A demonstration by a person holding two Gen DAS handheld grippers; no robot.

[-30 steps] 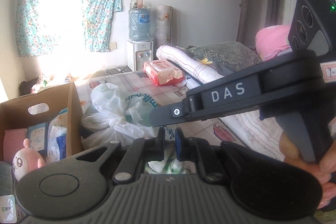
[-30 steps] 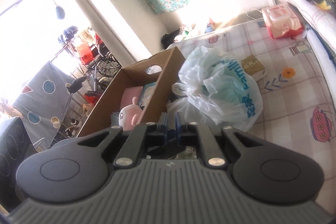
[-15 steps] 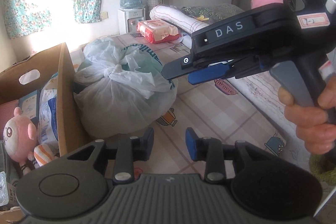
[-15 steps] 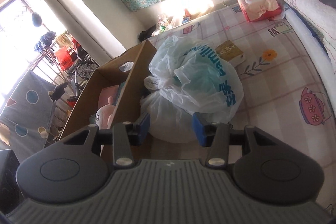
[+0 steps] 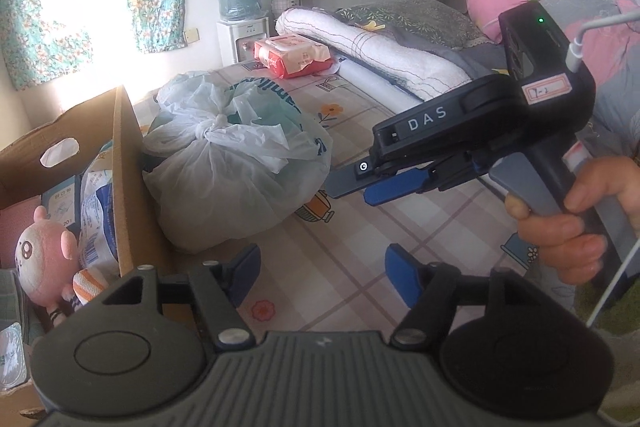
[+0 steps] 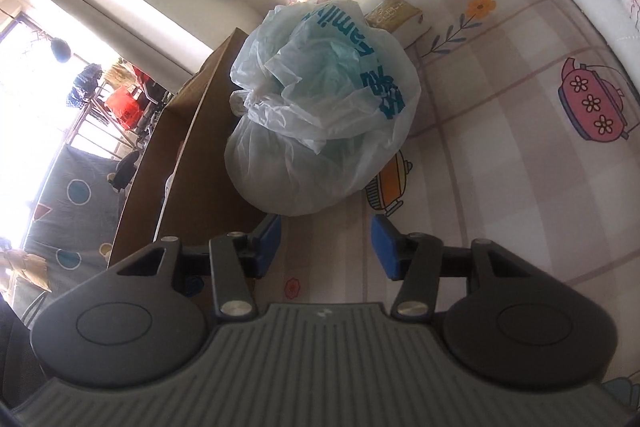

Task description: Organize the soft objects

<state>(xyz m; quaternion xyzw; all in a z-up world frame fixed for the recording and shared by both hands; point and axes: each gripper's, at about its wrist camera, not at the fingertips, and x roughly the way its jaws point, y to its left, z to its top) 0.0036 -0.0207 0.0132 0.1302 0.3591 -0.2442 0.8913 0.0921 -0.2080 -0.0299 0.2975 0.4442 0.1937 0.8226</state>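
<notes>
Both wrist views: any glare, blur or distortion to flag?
Left wrist view: the window is blown out white, edges bend from the fisheye, plastic bag sharp. Right wrist view: window glare along the top, washing out the mat.

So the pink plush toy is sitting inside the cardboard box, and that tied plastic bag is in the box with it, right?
Not quite. The pink plush toy is inside the cardboard box, but the tied plastic bag is not in it: it lies on the patterned bedsheet, right beside the box's outer wall. The left wrist view shows this, and the right wrist view also shows the bag outside the box.
</notes>
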